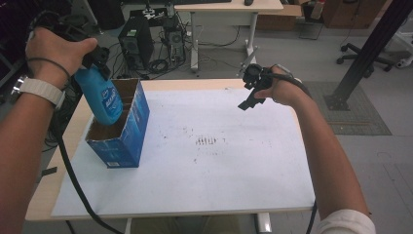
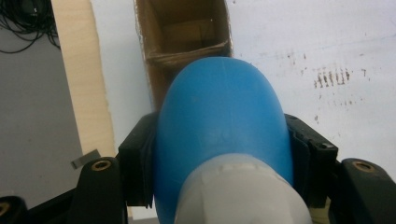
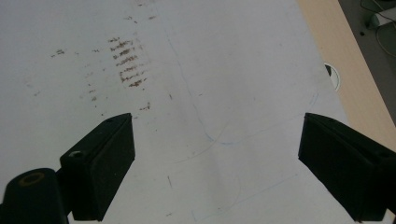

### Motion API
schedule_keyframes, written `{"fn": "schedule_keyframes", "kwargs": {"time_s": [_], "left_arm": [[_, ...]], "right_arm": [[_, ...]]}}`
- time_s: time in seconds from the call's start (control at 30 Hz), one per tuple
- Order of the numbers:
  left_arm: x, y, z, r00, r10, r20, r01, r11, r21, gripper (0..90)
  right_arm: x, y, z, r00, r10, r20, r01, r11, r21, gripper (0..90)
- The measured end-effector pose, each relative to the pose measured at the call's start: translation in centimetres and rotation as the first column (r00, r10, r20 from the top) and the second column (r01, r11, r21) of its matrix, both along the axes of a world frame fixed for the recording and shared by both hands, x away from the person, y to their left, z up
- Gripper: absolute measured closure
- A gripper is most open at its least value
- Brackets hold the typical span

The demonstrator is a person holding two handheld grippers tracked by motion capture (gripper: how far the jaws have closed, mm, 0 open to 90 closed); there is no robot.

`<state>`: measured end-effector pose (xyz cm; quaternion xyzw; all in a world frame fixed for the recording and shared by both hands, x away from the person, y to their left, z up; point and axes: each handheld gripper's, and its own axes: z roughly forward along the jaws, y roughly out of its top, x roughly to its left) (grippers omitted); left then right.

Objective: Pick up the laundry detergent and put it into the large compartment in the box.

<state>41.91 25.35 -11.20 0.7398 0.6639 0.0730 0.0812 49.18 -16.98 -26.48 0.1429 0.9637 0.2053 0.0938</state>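
Two claws are in use: left claw [image 1: 100,61] pinches the blue bottle [image 1: 102,100] above the partitioned carton [image 1: 127,134] near the bench's left edge; right claw [image 1: 253,95] is spread, idle. Next: lower bottle squarely into an empty cell.

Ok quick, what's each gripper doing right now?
Left gripper: shut on the blue bottle, above the blue cardboard box.
Right gripper: open, nothing between its jaws, above the white sheet.

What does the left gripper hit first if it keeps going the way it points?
Probably the blue box: the left gripper, shut on the blue bottle, points down at the open cardboard compartment. The bottle's base would enter first; clearance to the divider is unclear.
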Motion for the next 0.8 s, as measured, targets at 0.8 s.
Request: {"fn": "schedule_keyframes", "kwargs": {"time_s": [0.8], "left_arm": [[0.9,1.4,-7.4,0.9996,0.026,-0.012,-0.026,0.9996,-0.006,37.4]], "right_arm": [[0.1,0.1,-0.6,0.9998,-0.006,-0.017,0.006,1.000,-0.011,10.8]]}}
